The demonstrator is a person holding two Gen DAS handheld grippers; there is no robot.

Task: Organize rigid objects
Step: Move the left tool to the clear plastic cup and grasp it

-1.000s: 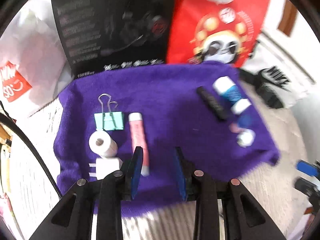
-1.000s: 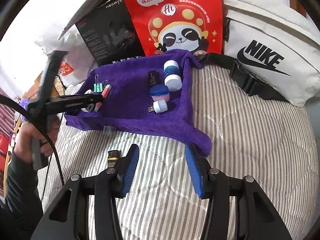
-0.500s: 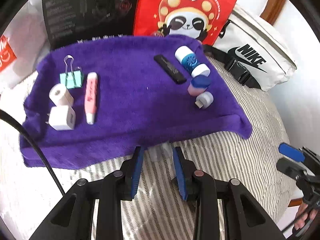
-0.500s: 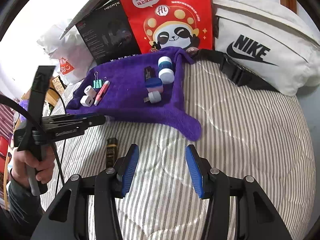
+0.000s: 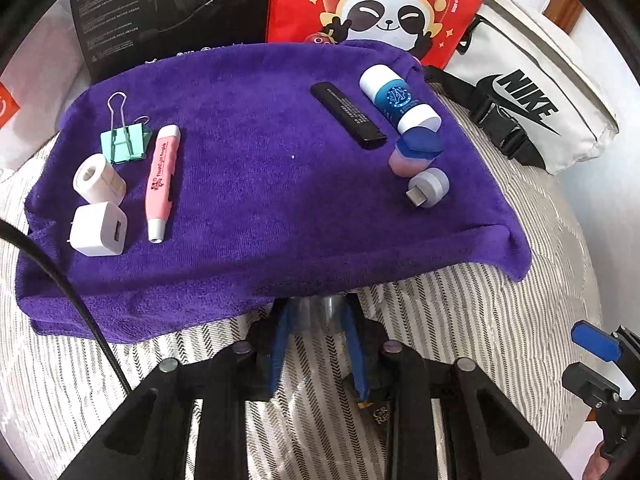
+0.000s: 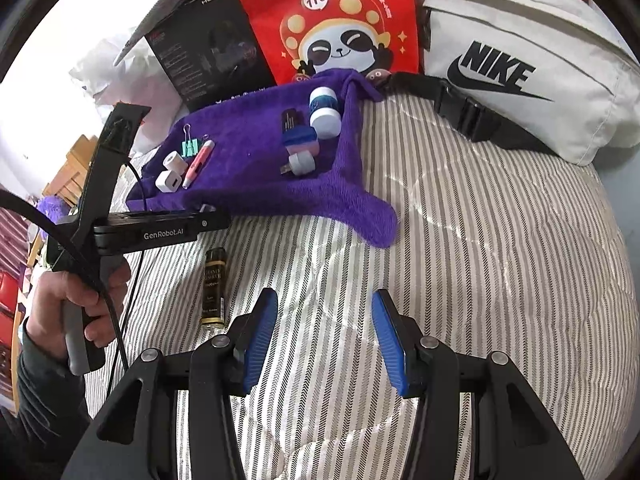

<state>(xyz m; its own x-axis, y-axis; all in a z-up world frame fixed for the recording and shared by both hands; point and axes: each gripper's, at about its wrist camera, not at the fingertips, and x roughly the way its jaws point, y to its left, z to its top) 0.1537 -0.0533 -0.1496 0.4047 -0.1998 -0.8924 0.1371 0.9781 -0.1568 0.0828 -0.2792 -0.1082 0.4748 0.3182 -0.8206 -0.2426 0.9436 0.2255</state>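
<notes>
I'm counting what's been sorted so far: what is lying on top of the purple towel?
On the purple towel: binder clip, tape roll, charger, pink pen, black stick, blue-white tube, blue-capped jar, USB adapter. Its near edge is partly hidden.

Striped bed (image 6: 480, 260) carries purple towel (image 5: 260, 184), dark bottle (image 6: 214, 286), white bag (image 6: 532, 52).

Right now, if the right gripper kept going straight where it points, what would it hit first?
Probably the bare striped quilt: nothing lies between the open jaws of the right gripper. The small dark bottle lies off to the left of that line.
</notes>
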